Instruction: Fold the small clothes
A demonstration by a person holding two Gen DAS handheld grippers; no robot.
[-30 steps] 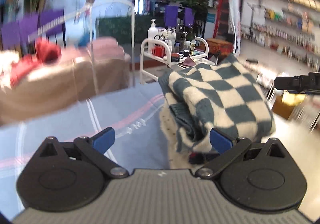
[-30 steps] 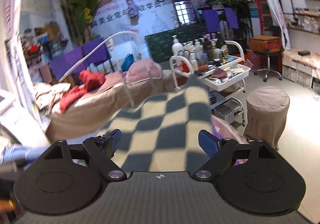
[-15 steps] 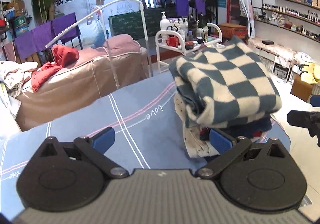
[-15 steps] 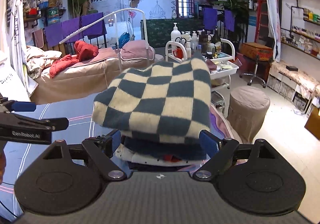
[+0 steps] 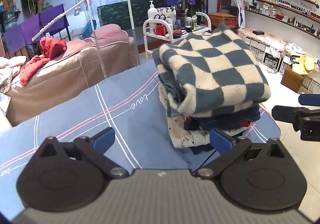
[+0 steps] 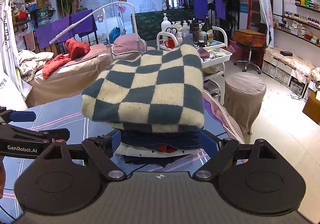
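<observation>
A folded blue-and-cream checkered sweater (image 5: pixel 216 72) lies on top of a stack of folded clothes (image 5: pixel 202 130) at the right end of a blue striped table cover (image 5: pixel 84 116). It also shows in the right wrist view (image 6: pixel 148 92), on the same stack (image 6: pixel 158 148). My left gripper (image 5: pixel 162 142) is open and empty, just left of the stack's base. My right gripper (image 6: pixel 164 144) is open, its fingertips either side of the stack's lower layers, gripping nothing. The right gripper's fingers (image 5: pixel 296 114) show at the right edge of the left wrist view.
A massage bed (image 5: pixel 80 64) with red clothes (image 5: pixel 46 50) stands behind the table. A white trolley (image 5: pixel 170 34) of bottles is beyond the stack. A round padded stool (image 6: pixel 244 94) and wall shelves (image 6: pixel 298 22) are to the right.
Both grippers have pulled back and away from the checkered sweater, which now rests on the stack. The views have steadied and show more of the table.
</observation>
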